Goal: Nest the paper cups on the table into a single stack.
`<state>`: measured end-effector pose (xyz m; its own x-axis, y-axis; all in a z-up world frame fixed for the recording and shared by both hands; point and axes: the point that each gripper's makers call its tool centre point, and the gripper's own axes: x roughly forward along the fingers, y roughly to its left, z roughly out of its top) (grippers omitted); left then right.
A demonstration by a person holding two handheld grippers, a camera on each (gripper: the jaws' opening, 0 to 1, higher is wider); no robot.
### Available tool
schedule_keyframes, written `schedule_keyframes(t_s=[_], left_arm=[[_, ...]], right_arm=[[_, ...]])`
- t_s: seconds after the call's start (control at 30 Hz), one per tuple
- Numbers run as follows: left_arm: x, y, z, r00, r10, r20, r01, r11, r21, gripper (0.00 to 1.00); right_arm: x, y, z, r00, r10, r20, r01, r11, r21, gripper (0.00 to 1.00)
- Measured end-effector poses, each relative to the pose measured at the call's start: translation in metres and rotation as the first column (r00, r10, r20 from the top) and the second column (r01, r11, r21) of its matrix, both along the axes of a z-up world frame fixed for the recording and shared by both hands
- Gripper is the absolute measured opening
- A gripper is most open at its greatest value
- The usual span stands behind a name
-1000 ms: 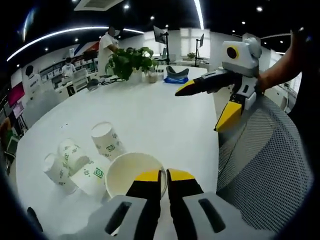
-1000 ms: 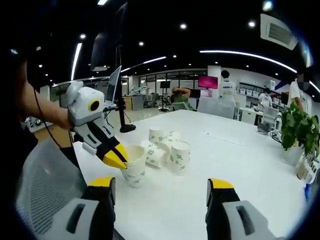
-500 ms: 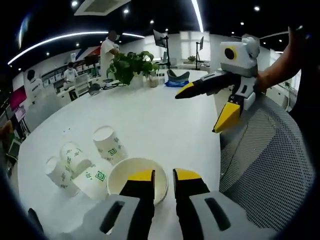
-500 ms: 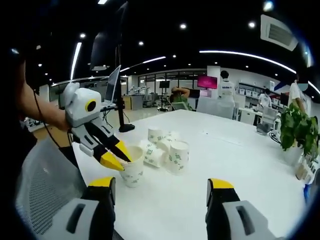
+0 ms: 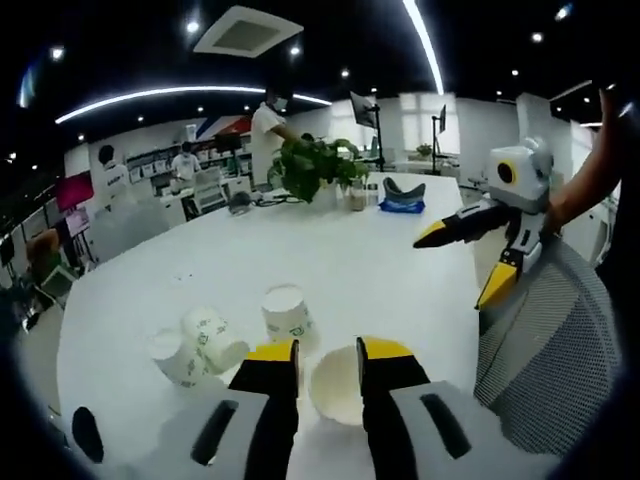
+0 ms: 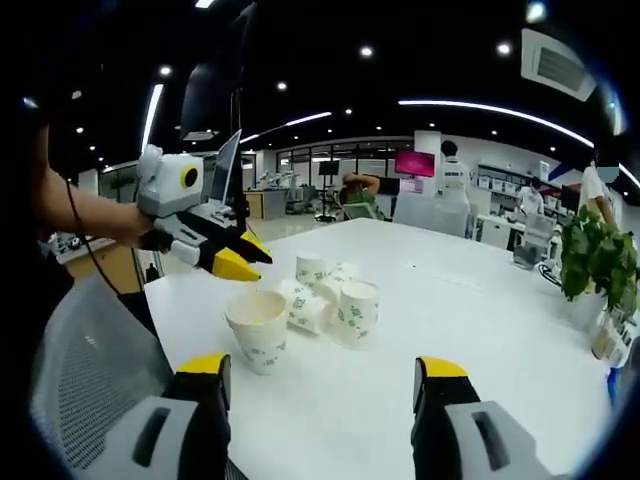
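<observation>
Open-plan office, dark ceiling; curved light strips (image 5: 180,92) and recessed spots are mounted overhead, with a square ceiling vent (image 5: 248,30). A large white table (image 5: 330,250) is flanked by a grey mesh chair (image 5: 545,340). A potted plant (image 5: 315,165), monitors on stands (image 5: 365,110) and a pink wall screen (image 6: 414,163) are seen.

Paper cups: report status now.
Left gripper open, above the near upright cup. Right gripper open, empty. Other cups clustered behind, unstacked. Nothing in the way.
</observation>
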<state>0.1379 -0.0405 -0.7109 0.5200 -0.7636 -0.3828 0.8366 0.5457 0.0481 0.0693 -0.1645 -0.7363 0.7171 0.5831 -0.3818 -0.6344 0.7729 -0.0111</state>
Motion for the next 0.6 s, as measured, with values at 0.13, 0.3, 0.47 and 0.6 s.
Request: schedule_keyframes(t_s=[0.13, 0.3, 0.47, 0.6], left_arm=[[0.016, 0.015, -0.007, 0.998, 0.055, -0.027, -0.055, 0.998, -0.01, 0.21], [0.037, 0.035, -0.018, 0.99, 0.124, -0.07, -0.126, 0.991, -0.033, 0.19], [0.056, 0.049, -0.03, 0.972, 0.207, -0.114, -0.217, 0.973, -0.078, 0.18], [0.067, 0.056, -0.039, 0.952, 0.261, -0.16, -0.281, 0.953, -0.116, 0.17]], right_arm=[[0.0, 0.0, 0.0, 1.0, -0.004, -0.001, 0.004, 1.0, 0.0, 0.75], [0.001, -0.002, 0.001, 1.0, -0.015, 0.001, 0.015, 1.0, 0.005, 0.75], [0.001, -0.002, 0.0, 1.0, -0.014, -0.005, 0.014, 1.0, 0.004, 0.75], [0.001, -0.002, -0.001, 1.0, -0.013, -0.007, 0.013, 1.0, 0.003, 0.75]])
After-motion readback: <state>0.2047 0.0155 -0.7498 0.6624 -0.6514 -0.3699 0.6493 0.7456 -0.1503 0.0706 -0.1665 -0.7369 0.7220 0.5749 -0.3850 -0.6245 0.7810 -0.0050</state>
